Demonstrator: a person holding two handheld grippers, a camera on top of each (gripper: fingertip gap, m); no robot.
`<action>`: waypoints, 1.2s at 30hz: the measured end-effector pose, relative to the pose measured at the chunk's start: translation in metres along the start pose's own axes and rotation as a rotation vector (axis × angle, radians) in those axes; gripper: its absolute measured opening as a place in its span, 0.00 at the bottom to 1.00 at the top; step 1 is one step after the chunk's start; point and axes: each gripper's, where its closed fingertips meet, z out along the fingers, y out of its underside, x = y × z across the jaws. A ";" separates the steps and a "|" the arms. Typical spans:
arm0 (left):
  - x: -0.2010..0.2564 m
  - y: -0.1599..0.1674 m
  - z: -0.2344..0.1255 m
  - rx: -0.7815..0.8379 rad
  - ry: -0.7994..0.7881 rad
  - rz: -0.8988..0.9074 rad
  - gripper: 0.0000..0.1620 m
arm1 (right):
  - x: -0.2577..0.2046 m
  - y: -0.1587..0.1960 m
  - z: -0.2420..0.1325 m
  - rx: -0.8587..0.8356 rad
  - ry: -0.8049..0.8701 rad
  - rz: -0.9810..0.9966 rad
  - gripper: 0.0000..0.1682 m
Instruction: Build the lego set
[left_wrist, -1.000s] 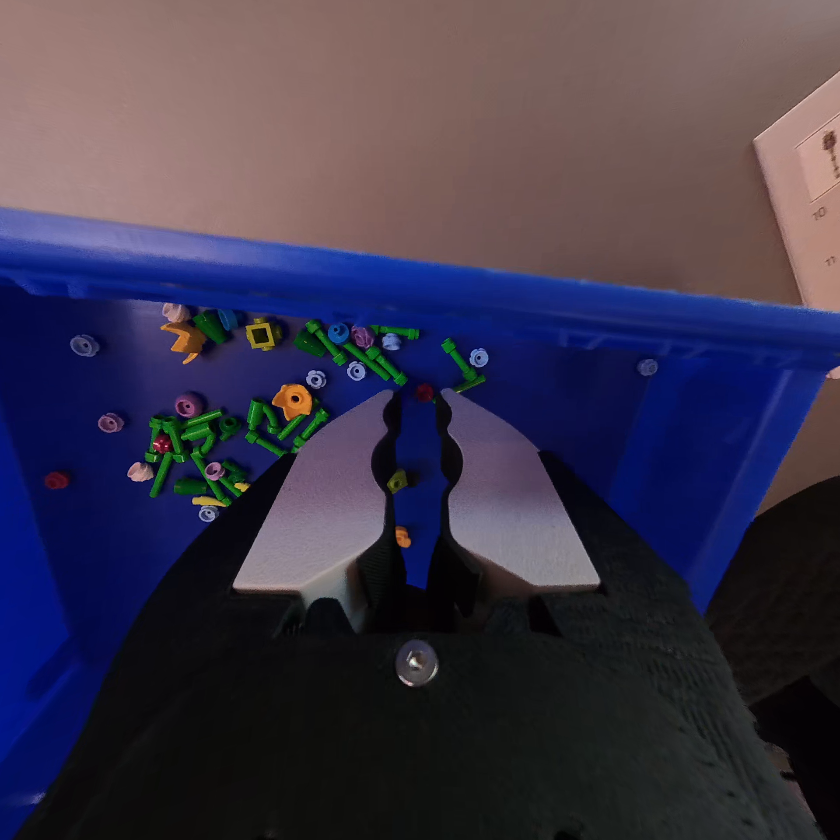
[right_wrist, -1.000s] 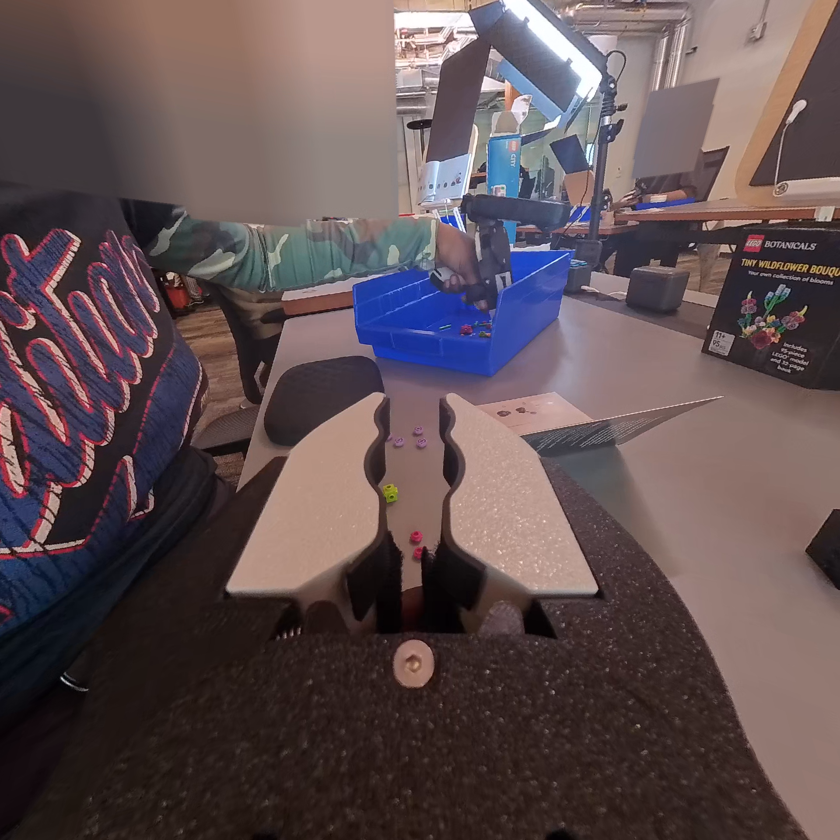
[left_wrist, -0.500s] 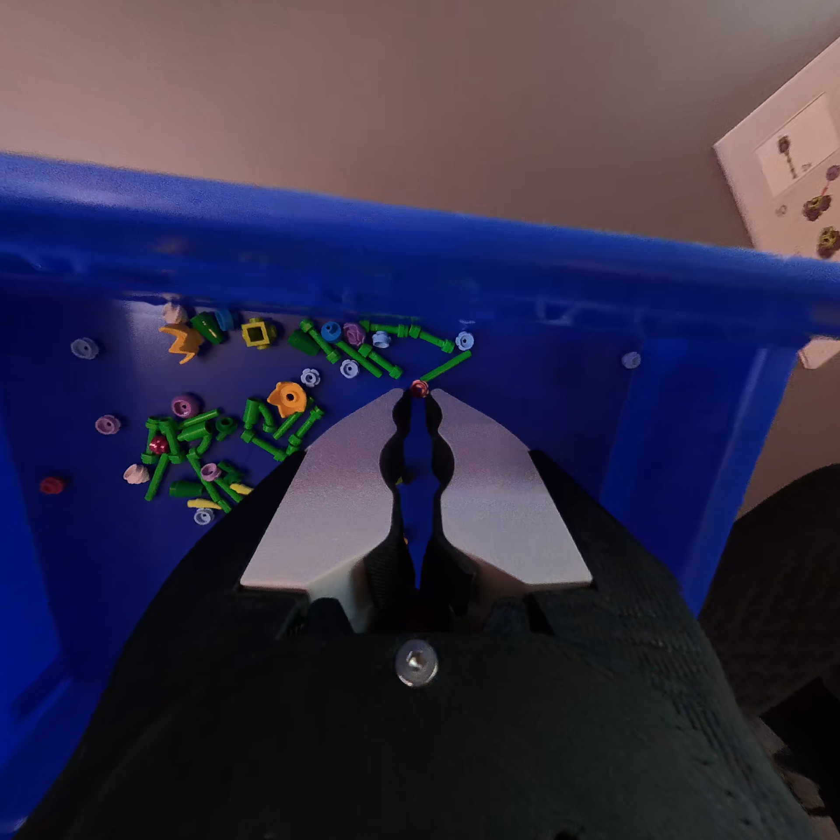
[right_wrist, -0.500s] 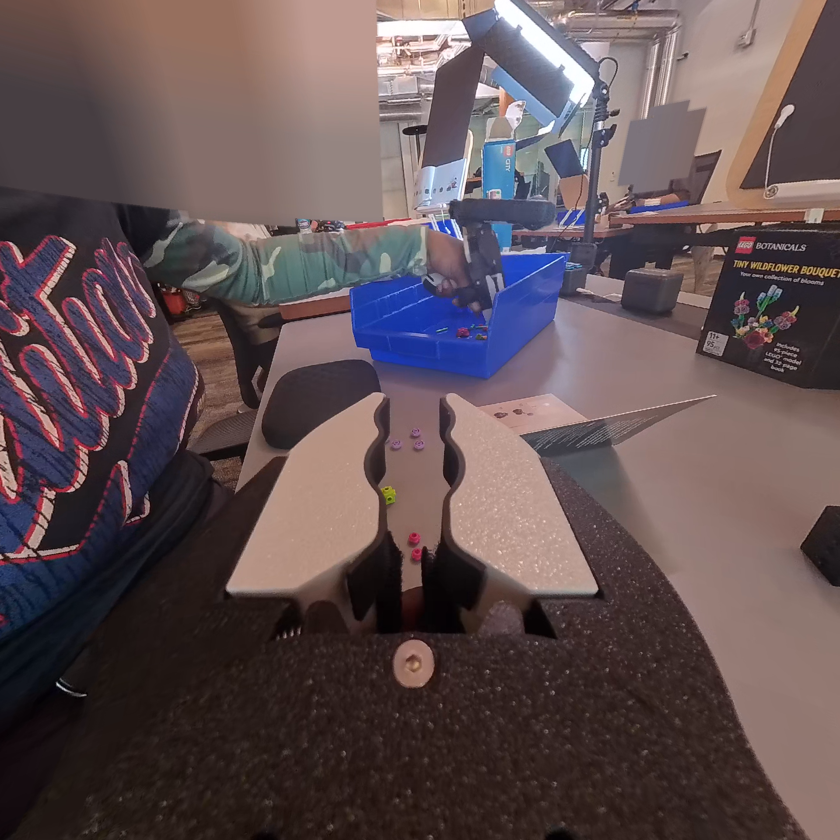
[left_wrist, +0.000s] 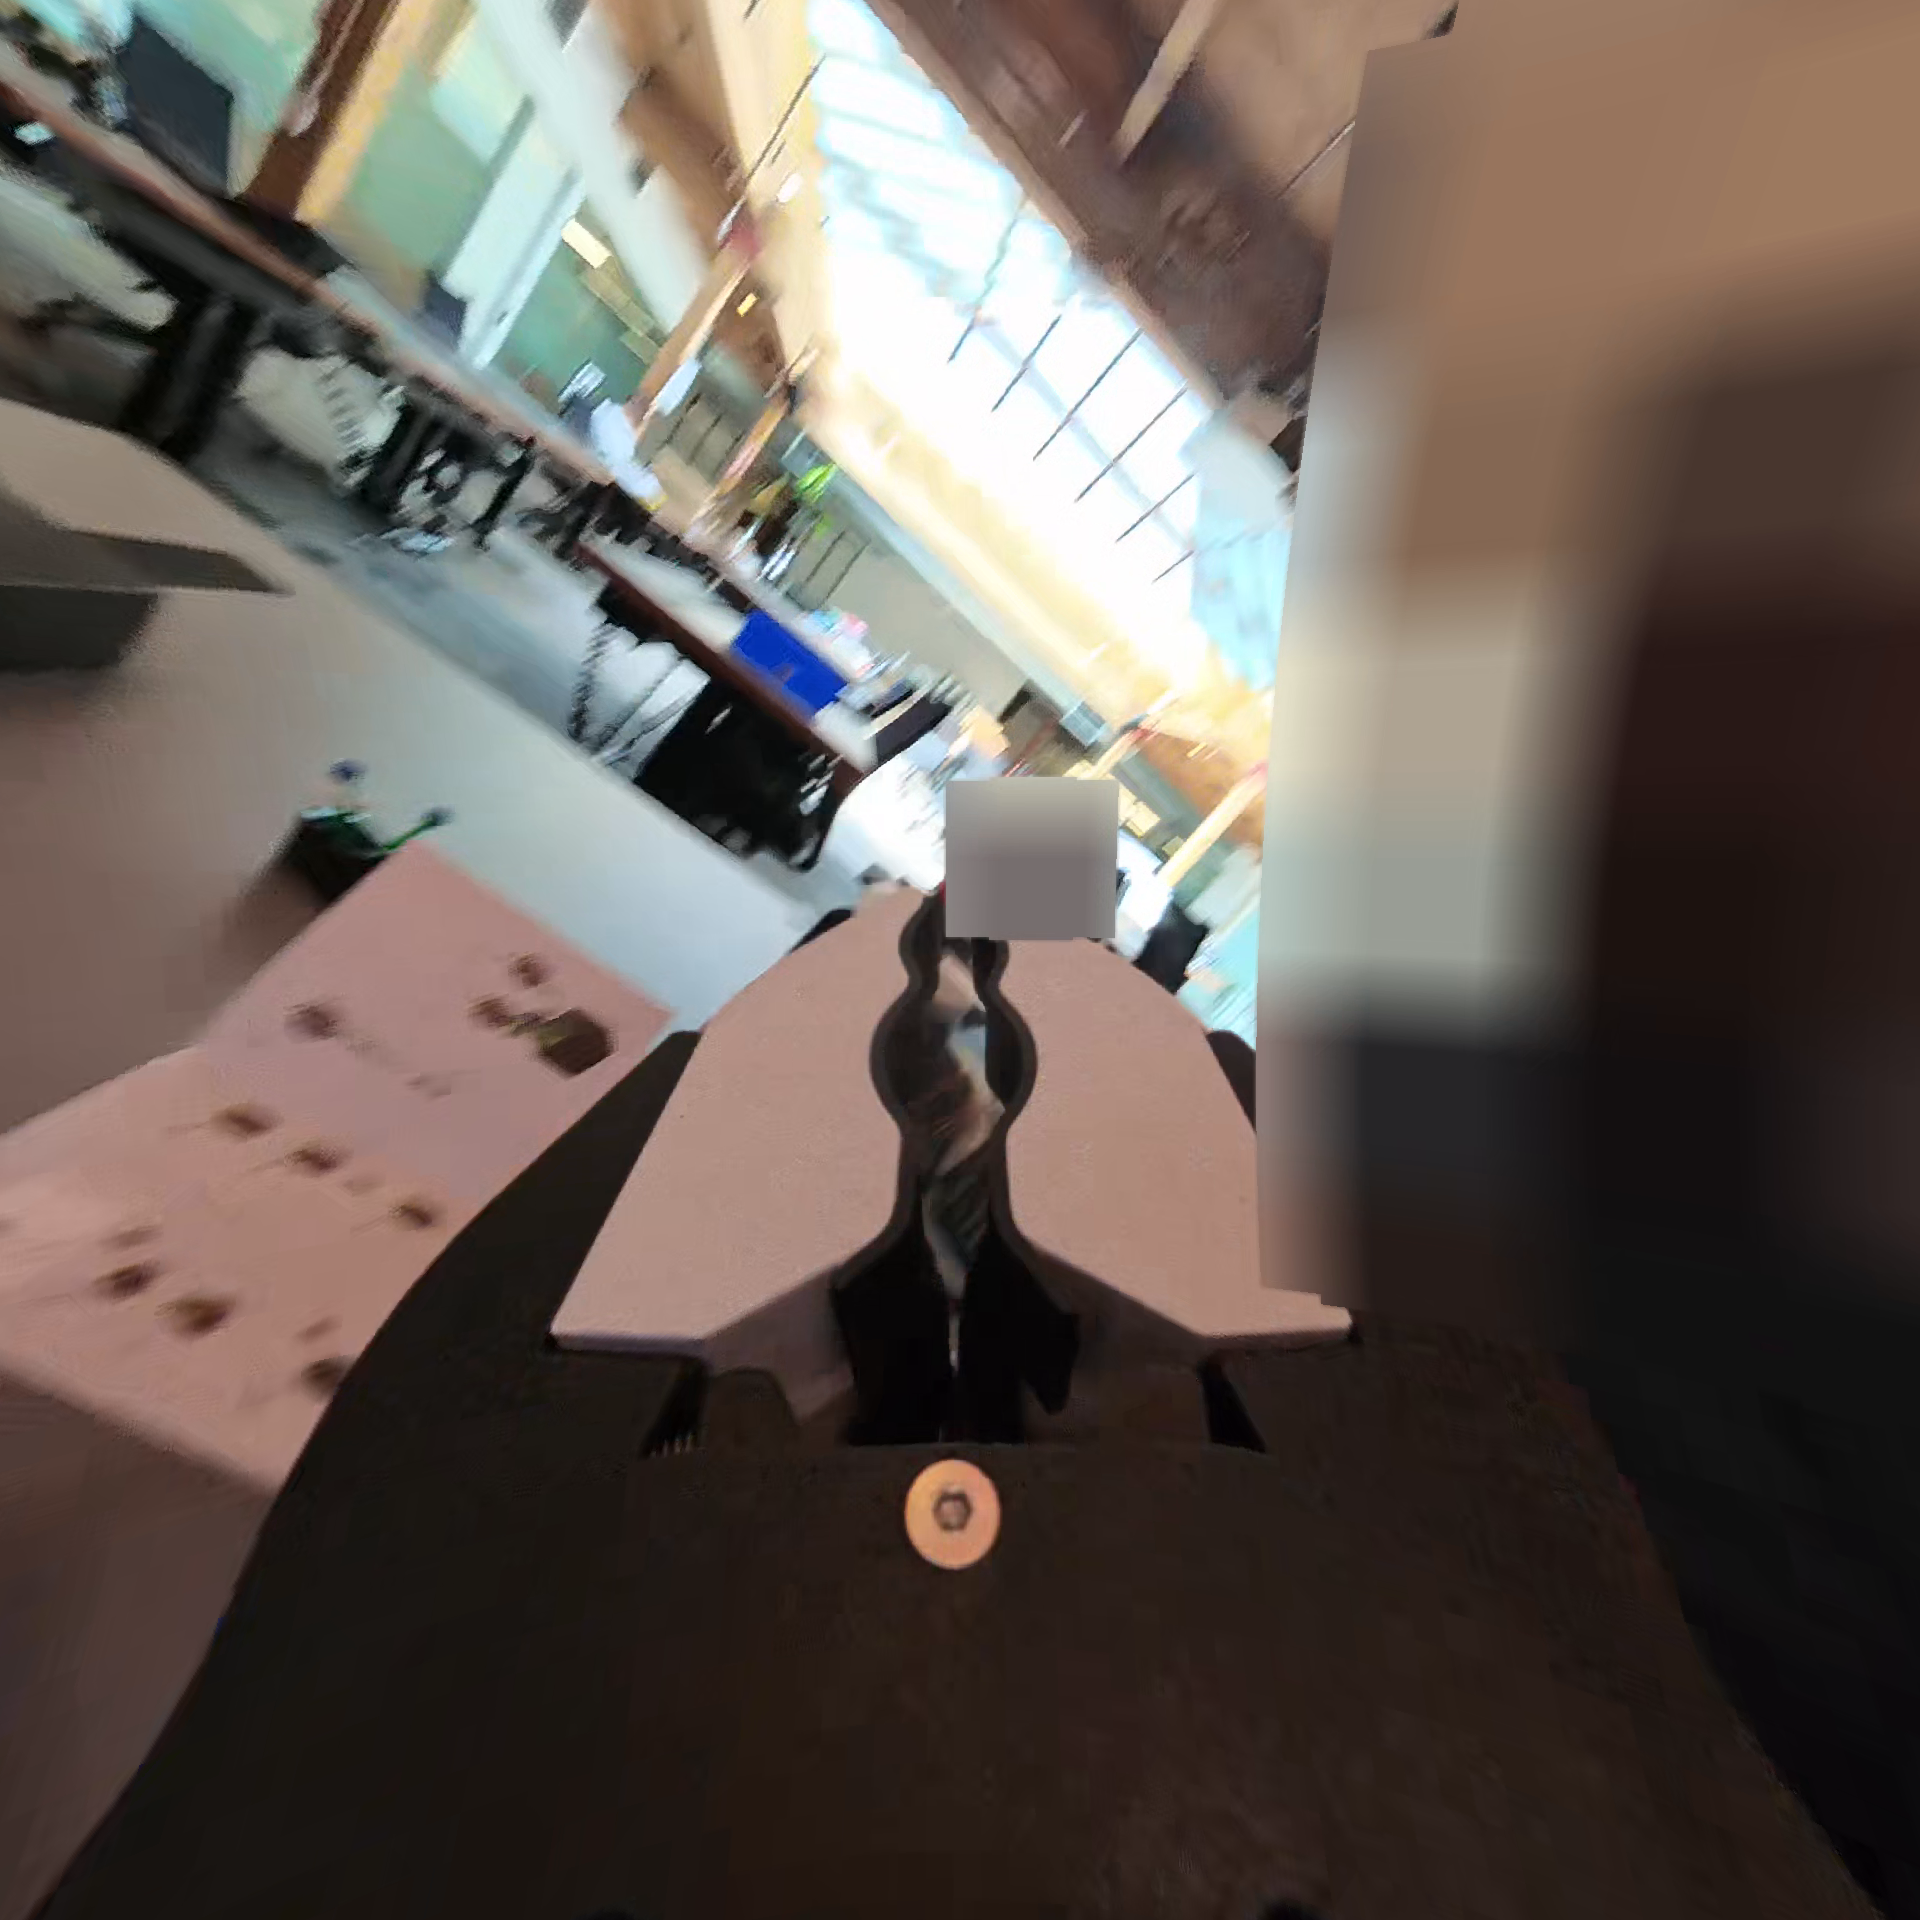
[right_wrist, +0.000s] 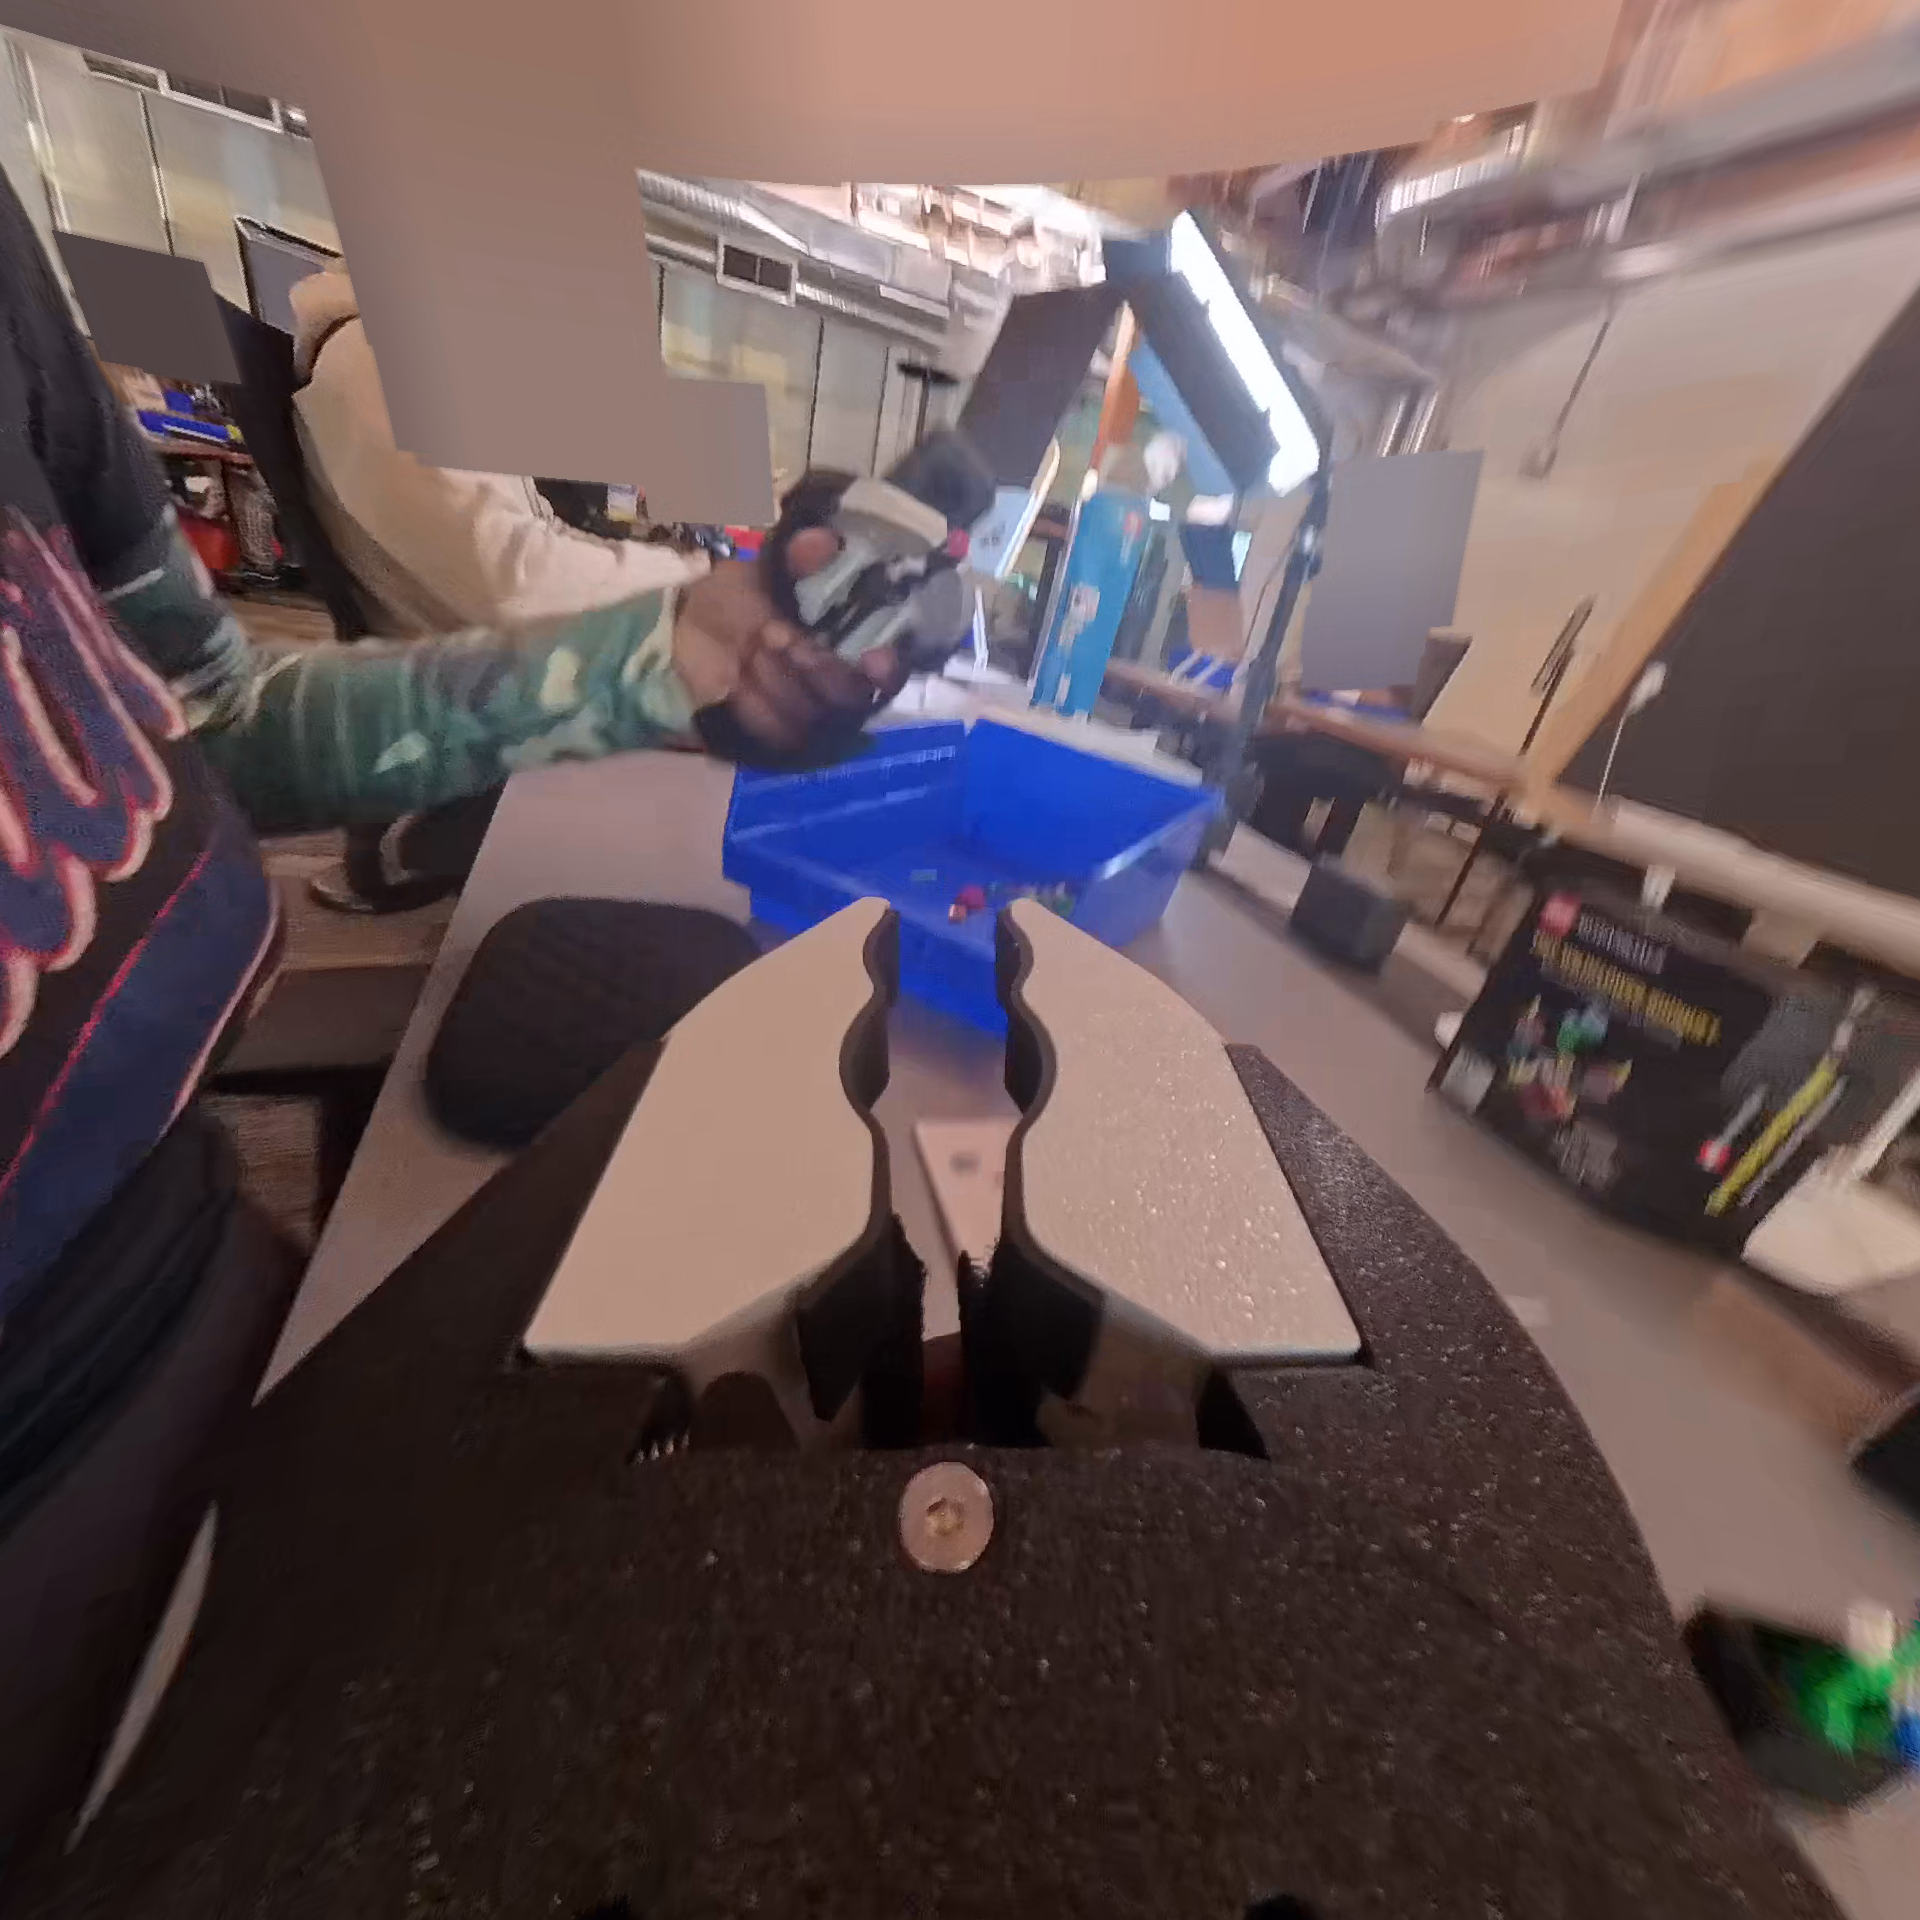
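Note:
My left gripper (left_wrist: 951, 925) is raised in the air, with its jaws nearly together and its tip partly under a mosaic patch. In the right wrist view it (right_wrist: 883, 561) hangs above the blue bin (right_wrist: 831, 831) in a person's hand, with a small dark red piece (right_wrist: 957, 542) at its tip. The bin holds several small lego pieces (right_wrist: 997, 899). My right gripper (right_wrist: 940, 914) is open and empty above the grey table (right_wrist: 1299, 1018), pointing at the bin. The instruction booklet (left_wrist: 312, 1143) lies open; it also shows between my right fingers (right_wrist: 961, 1153). Both views are motion-blurred.
A black lego box (right_wrist: 1621, 1070) stands at the right. A black pad (right_wrist: 561, 1008) lies left of the bin. A small green build on a black block (right_wrist: 1860, 1704) sits at the bottom right, also in the left wrist view (left_wrist: 353, 831). A person's sleeve (right_wrist: 436, 717) crosses the left. The left gripper's tips are roughly 15 cm from the right gripper's.
My left gripper shut on the small red piece in the bin, then lifted out and swung upward. My right gripper tilted up, so the loose pieces on the table left its view.

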 end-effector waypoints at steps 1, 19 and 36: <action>0.012 0.002 0.007 0.070 0.075 -0.047 0.03 | -0.003 -0.011 0.011 0.024 0.000 -0.052 0.10; 0.044 0.050 0.059 0.091 0.273 -0.259 0.03 | -0.034 -0.054 0.089 -0.023 -0.058 -0.483 0.06; 0.040 0.063 0.063 -0.030 0.223 -0.211 0.09 | -0.035 -0.044 0.079 -0.040 -0.116 -0.400 0.04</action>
